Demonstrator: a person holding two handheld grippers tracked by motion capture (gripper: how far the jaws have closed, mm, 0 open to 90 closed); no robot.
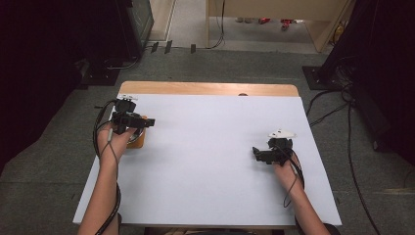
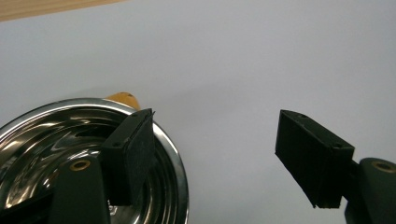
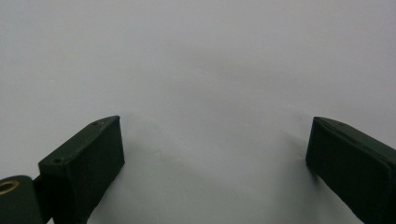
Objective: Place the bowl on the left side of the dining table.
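Observation:
A shiny steel bowl (image 2: 180, 177) stands near the left edge of the white table top (image 1: 210, 166), with a small orange thing (image 2: 123, 99) sticking out from behind its far rim. My left gripper (image 2: 215, 135) hovers at the bowl (image 1: 139, 134). One pad (image 2: 140, 154) is over the bowl's inside near the rim, and the other stands well off to the side over bare table. Its jaws are wide apart and press on nothing. In the high view my left gripper (image 1: 134, 123) covers most of the bowl. My right gripper (image 1: 266, 155) rests low over the table at the right, and in its own view the right gripper (image 3: 212, 140) is open with nothing between its pads.
A strip of bare wood (image 1: 205, 88) runs along the table's far edge. Grey carpet surrounds the table, with cables (image 1: 342, 105) on the floor at the right and dark equipment (image 1: 122, 29) at the back left.

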